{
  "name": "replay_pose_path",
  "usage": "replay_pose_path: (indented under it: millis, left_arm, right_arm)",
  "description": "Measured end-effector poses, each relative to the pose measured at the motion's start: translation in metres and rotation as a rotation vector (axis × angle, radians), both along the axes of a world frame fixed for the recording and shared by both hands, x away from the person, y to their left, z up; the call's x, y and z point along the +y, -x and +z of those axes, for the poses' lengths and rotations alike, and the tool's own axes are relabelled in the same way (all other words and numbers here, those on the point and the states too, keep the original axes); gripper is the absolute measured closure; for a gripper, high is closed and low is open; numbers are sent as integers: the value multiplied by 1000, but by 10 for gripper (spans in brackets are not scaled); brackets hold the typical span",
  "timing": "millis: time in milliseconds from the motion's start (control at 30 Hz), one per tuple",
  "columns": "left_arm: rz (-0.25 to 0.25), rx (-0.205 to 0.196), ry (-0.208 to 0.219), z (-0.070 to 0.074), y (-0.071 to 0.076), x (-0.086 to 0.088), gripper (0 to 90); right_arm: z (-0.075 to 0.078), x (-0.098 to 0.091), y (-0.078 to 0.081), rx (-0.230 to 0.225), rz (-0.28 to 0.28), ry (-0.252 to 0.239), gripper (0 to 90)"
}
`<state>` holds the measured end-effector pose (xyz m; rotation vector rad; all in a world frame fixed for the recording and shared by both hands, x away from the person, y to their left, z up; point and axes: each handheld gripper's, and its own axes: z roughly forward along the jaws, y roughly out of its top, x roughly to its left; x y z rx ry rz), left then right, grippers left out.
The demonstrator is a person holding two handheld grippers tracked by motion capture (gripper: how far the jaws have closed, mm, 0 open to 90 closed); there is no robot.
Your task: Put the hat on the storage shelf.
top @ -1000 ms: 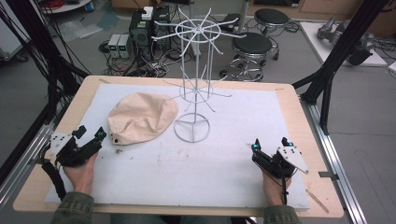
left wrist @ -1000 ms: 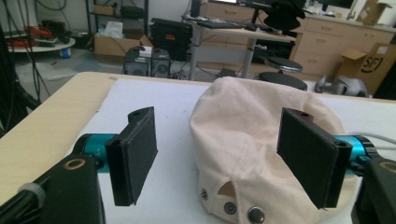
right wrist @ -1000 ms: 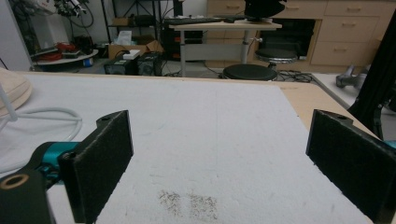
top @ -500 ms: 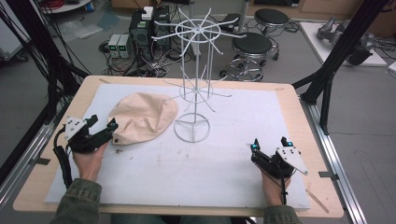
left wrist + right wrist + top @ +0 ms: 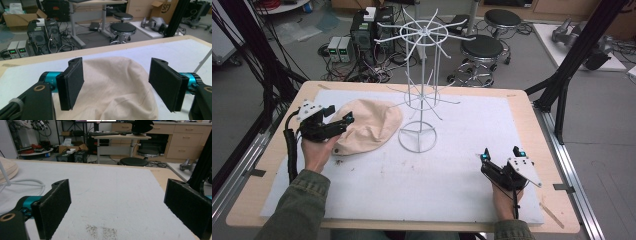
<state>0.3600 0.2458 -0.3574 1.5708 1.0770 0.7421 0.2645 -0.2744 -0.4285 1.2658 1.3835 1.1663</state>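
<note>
A beige fabric cap (image 5: 371, 124) lies crumpled on the white mat (image 5: 462, 175), left of a white wire rack (image 5: 419, 100) with radiating hooks. My left gripper (image 5: 339, 115) is open at the cap's left edge, its jaws reaching over the fabric. In the left gripper view the cap (image 5: 112, 72) bulges up between and just beyond the two spread pads of the gripper (image 5: 117, 86); nothing is clamped. My right gripper (image 5: 501, 154) rests open near the mat's front right. In the right gripper view its jaws (image 5: 117, 205) stand wide over bare mat.
The rack's round base ring (image 5: 417, 139) sits just right of the cap and appears at the left in the right gripper view (image 5: 23, 183). The wooden table edge (image 5: 542, 130) borders the mat. Black frame posts (image 5: 562, 85) stand at the table's corners; stools and electronics sit beyond.
My left gripper has moved forward and to the right, from the mat's left edge up to the cap, staying open. The right gripper has not moved.
</note>
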Motion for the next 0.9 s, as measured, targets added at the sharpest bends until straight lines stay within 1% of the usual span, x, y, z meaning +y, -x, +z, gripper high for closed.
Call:
replay_pose_path:
  millis: [67, 100, 167, 233, 267, 300, 333, 367, 400, 467, 533, 600, 633, 667, 733, 767, 800, 900]
  left_arm:
    - [-25, 11, -3, 3, -5, -5, 290]
    - [-36, 18, -14, 5, -8, -8, 290]
    - [-58, 32, -20, 7, -15, -14, 292]
    - [-82, 60, -22, 8, -22, -20, 297]
    - [-113, 90, -18, 8, -30, -26, 306]
    - [-129, 105, -15, 8, -33, -30, 311]
    - [-129, 105, -15, 8, -33, -30, 315]
    - [-158, 136, -23, 6, -40, -37, 316]
    - [-158, 136, -23, 6, -40, -37, 315]
    - [-175, 167, -33, 4, -48, -45, 309]
    - [-192, 198, -31, 1, -56, -51, 315]
    - [-214, 240, -12, -3, -65, -55, 332]
    - [-224, 264, 1, -6, -72, -59, 348]
    - [-224, 264, 1, -6, -72, -59, 360]
    - [-242, 286, -1, -9, -78, -63, 361]
    - [-255, 300, -12, -10, -81, -66, 361]
    - [-261, 303, -23, -11, -83, -69, 361]
    - [-264, 321, -3, -17, -88, -71, 371]
  right_arm:
    - [0, 1, 0, 3, -2, -4, 61]
    - [0, 1, 0, 3, -2, -4, 61]
    - [0, 1, 0, 1, 1, 0, 61]
    - [0, 1, 0, 4, 3, -4, 61]
    - [0, 1, 0, 1, 6, 1, 61]
    - [0, 2, 0, 1, 4, 3, 61]
    - [0, 2, 0, 0, 5, 4, 61]
    - [0, 3, 0, 3, 6, 4, 61]
    - [0, 3, 0, 4, 10, 5, 61]
    - [0, 3, -1, 2, 12, 6, 61]
    - [0, 4, -1, 4, 20, 8, 61]
    - [0, 4, -1, 2, 20, 7, 61]
    - [0, 4, -1, 2, 23, 8, 61]
    - [0, 4, -1, 2, 23, 8, 61]
    - [0, 4, -1, 1, 29, 8, 61]
    - [0, 4, -1, 1, 29, 8, 61]
    - [0, 4, -1, 4, 31, 3, 61]
    - [-1, 4, -2, 4, 37, 7, 61]
